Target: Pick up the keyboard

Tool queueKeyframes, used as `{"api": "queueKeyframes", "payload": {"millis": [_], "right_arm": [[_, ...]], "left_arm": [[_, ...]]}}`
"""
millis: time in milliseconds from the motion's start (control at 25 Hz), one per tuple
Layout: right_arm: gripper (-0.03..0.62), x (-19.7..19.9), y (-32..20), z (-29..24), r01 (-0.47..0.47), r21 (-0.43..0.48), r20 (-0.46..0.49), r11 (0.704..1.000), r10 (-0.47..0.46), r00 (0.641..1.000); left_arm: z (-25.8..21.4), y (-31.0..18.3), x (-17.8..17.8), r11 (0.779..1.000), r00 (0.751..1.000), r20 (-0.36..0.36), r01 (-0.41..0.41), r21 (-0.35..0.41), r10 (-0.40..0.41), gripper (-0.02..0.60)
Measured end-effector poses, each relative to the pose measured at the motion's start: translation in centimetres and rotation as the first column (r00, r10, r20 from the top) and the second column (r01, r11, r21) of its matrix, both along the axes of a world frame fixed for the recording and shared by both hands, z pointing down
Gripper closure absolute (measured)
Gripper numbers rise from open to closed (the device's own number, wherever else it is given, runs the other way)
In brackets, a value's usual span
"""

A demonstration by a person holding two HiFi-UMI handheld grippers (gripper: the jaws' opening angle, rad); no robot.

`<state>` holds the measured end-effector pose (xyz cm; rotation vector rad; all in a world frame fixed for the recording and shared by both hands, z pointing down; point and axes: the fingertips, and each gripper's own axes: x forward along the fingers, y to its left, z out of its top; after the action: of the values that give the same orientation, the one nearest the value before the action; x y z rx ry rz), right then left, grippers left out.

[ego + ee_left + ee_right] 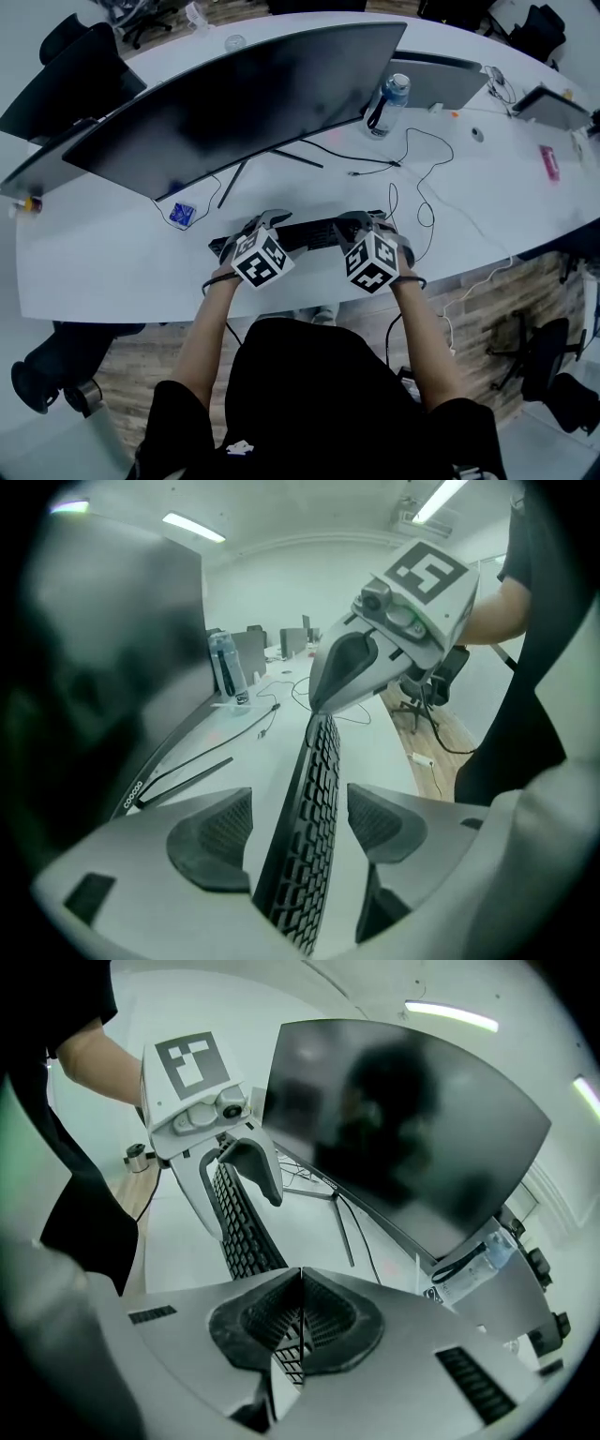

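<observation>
Left gripper [298, 832] gapes wide, and the keyboard's [317, 780] 9 o'clock end sits between its pads, untouched. Right gripper [300, 1321] is pinched tight on the 3 o'clock end. The keyboard lies along the tabletop's [112, 258] near edge, below the monitor [234, 94]. Lifted now on that one thin pinch, it could twist or slip out — and the cable [424, 211] at 1 o'clock may tug.

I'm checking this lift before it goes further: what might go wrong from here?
1. The left gripper stands open around the keyboard, its pads clear of it, and only the right gripper looks clamped on the other end. Lifted this way, the keyboard may droop or twist loose.
2. The black cable looped by the keyboard's right end may snag or drag, if it is the keyboard's.
</observation>
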<state>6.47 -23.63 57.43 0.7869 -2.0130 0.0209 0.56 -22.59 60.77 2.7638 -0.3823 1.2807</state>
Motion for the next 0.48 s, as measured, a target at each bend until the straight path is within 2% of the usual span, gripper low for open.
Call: {"api": "queueKeyframes", "payload": {"millis": [200, 480], "right_arm": [[0.585, 0.2, 1.2, -0.4, 0.0, 0.016, 0.014, 1.0, 0.0, 1.0], [0.584, 0.4, 2.3, -0.9, 0.004, 0.023, 0.032, 1.0, -0.005, 0.999]], "left_arm": [[2.5, 1.1, -0.3, 0.996, 0.986, 0.141, -0.086, 0.007, 0.084, 0.273], [4.4, 2.4, -0.5, 0.987, 0.95, 0.271, -0.162, -0.004, 0.157, 0.275]]}}
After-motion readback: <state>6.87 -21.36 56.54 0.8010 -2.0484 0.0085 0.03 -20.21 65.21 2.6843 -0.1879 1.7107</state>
